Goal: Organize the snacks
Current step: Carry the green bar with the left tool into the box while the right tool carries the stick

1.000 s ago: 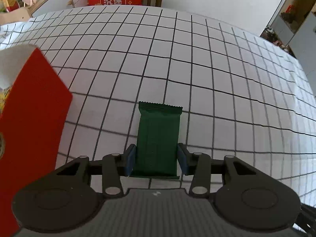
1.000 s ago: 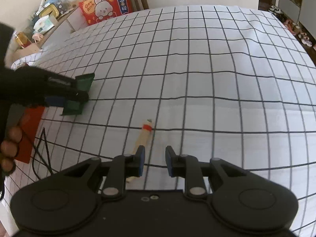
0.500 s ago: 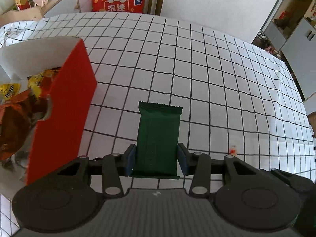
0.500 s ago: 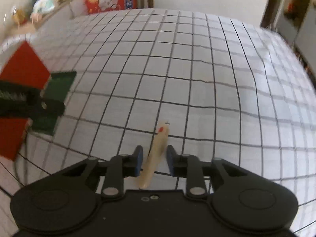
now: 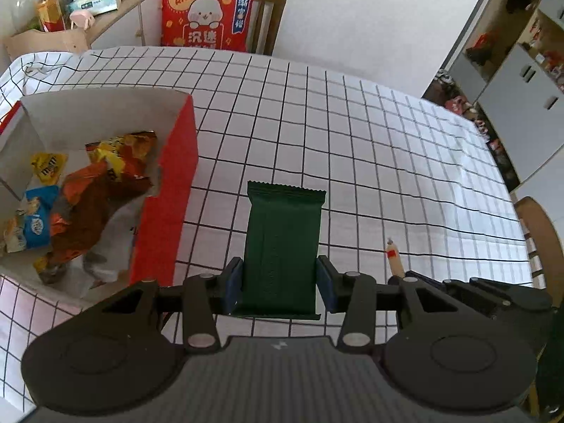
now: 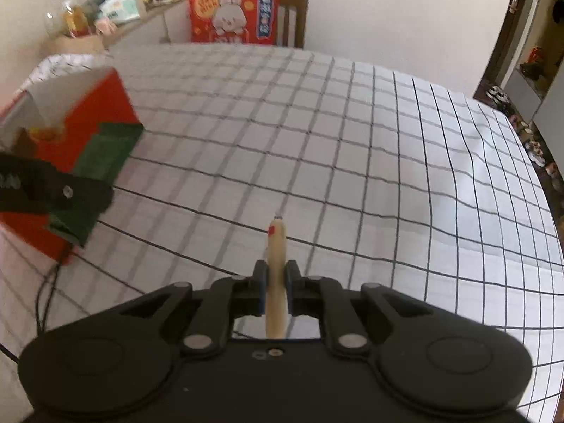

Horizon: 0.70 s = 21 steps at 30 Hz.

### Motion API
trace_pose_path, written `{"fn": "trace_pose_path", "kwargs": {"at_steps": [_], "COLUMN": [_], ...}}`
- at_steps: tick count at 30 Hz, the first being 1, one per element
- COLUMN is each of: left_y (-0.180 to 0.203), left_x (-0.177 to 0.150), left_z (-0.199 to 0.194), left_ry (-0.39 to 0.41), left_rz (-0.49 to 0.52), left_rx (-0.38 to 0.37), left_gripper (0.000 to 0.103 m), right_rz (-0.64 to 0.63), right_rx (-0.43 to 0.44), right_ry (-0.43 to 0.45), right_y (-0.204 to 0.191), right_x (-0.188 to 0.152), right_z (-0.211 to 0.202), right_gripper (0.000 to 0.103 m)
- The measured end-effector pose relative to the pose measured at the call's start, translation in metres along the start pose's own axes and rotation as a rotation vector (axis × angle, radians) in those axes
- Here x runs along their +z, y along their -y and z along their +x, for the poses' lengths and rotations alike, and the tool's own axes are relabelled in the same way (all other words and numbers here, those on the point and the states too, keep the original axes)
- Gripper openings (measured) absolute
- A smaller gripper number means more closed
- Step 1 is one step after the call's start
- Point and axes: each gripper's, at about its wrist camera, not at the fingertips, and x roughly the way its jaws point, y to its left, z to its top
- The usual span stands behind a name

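1. Left hand-held gripper [image 5: 278, 287] is grasping a green packet [image 5: 282, 246] between its blue pads, clamped on the packet's lower half; the packet's crimped top edge is sticking out forward.
2. Green packet is hanging above the counter [image 5: 387, 148], just right of the red box [image 5: 169, 211], not over its opening.
3. Red box is sitting open on the counter's left side, holding snacks: a yellow pack [image 5: 47, 169], a blue pack [image 5: 37, 222] and orange-brown bags [image 5: 102, 190].
4. Right hand-held gripper [image 6: 276, 289] is clenched tight on a thin beige stick [image 6: 276, 264] with a red band near its tip, pads pressing both sides.
5. Stick is pointing forward out of the jaws, lifted off the gridded cloth, well right of the box.
6. In the right wrist view the left gripper and green packet are showing in front of the box's red wall.
7. A chair with a red rabbit cushion [image 5: 208, 14] is standing at the counter's far edge.
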Motion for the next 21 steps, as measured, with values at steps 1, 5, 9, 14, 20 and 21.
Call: {"fn": "trace_pose_path", "kwargs": {"at_steps": [1, 5, 9, 14, 20, 21], "left_y": [-0.002, -0.011, -0.023, -0.044, -0.084, -0.093], "left_x": [-0.001, -0.005, -0.009, -0.011, -0.004, -0.002], "left_z": [-0.006, -0.031, -0.059, -0.082, -0.096, -0.097], "left_ry": [0.004, 0.027, 0.063, 0.103, 0.132, 0.137], "left_rz": [-0.001, -0.005, -0.005, -0.013, -0.051, -0.061], "left_rx": [-0.002, -0.016, -0.024, -0.010, 0.026, 0.034], "left_gripper": [0.043, 0.043, 0.043, 0.043, 0.043, 0.043], "right_rz": [0.001, 0.017, 0.023, 0.021, -0.007, -0.010], "right_rx": [0.009, 0.056, 0.101, 0.169, 0.228, 0.239], "right_ry": [0.008, 0.040, 0.073, 0.107, 0.145, 0.149], "right_y": [-0.003, -0.014, -0.028, -0.049, -0.086, -0.092], "right_x": [0.000, 0.003, 0.008, 0.017, 0.036, 0.040], "right_z": [-0.007, -0.034, -0.058, -0.075, -0.079, -0.078], "right_gripper": [0.009, 0.009, 0.009, 0.009, 0.009, 0.009]}}
